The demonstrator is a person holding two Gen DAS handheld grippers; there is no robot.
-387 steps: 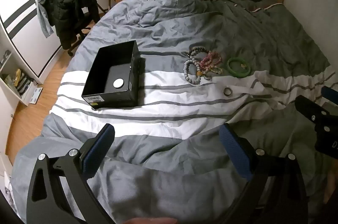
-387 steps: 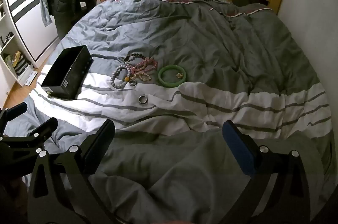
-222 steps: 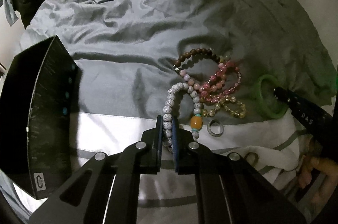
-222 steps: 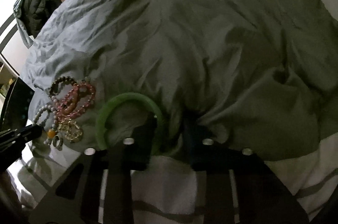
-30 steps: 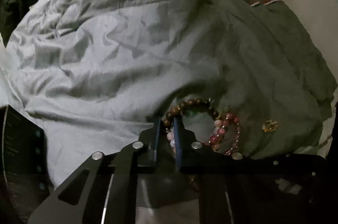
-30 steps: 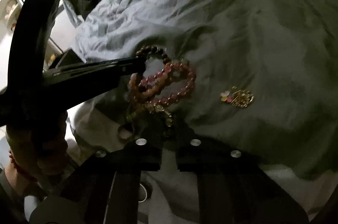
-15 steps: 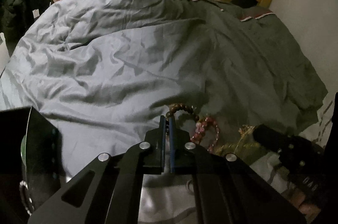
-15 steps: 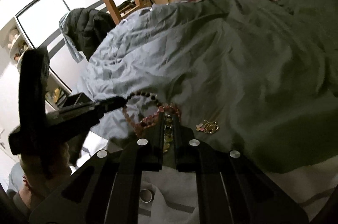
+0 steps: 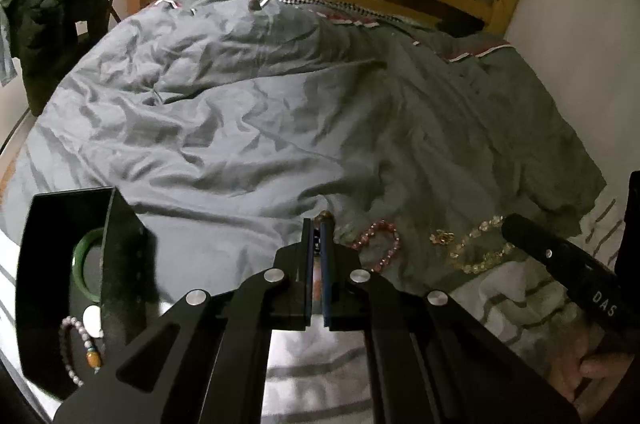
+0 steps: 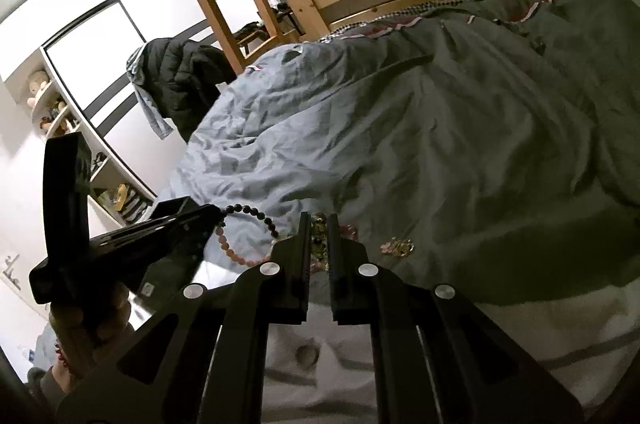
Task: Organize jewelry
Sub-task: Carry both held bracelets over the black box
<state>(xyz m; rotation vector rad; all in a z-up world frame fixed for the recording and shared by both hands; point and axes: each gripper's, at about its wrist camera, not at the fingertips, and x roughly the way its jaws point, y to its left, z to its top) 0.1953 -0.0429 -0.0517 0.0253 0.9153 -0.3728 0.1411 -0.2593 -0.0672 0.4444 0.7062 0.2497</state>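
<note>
Above the duvet (image 9: 240, 127), I am pinching a brown bead bracelet (image 10: 248, 212) in my left gripper (image 9: 319, 224) and a yellow bead bracelet (image 9: 476, 256) in my right gripper (image 10: 319, 220).

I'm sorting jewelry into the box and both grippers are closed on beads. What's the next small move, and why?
Probably swing the left gripper leftward over the black box before opening: it is shut on a beaded bracelet hanging above the duvet, and the box already holds the green bangle.

Right claw (image 10: 319, 224) pinches beaded bracelet (image 10: 319, 232).
</note>
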